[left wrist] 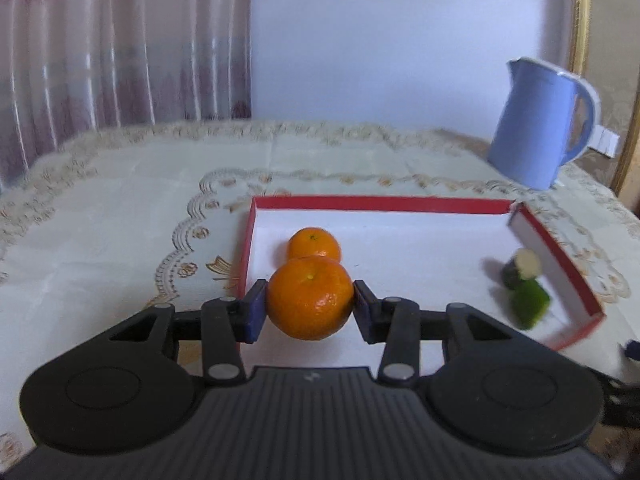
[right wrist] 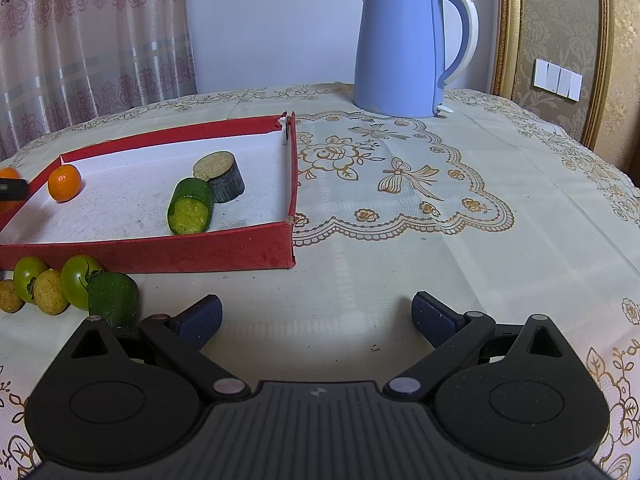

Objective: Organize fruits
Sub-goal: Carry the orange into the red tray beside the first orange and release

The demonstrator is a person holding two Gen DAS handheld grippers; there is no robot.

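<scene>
Gripping an orange (left wrist: 310,298), left tongs (left wrist: 309,310) hiding the tray (left wrist: 380,203) edge; right tongs (right wrist: 317,320) wide, empty.

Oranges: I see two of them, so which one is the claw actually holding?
The nearer orange, clamped in the left gripper. The other orange sits free in the red tray.

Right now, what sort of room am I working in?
Most likely a home dining or living room. An embroidered tablecloth covers the table, a blue electric kettle stands at its far side, and patterned curtains hang behind. A gold-framed wall panel with light switches also suggests a household.
</scene>
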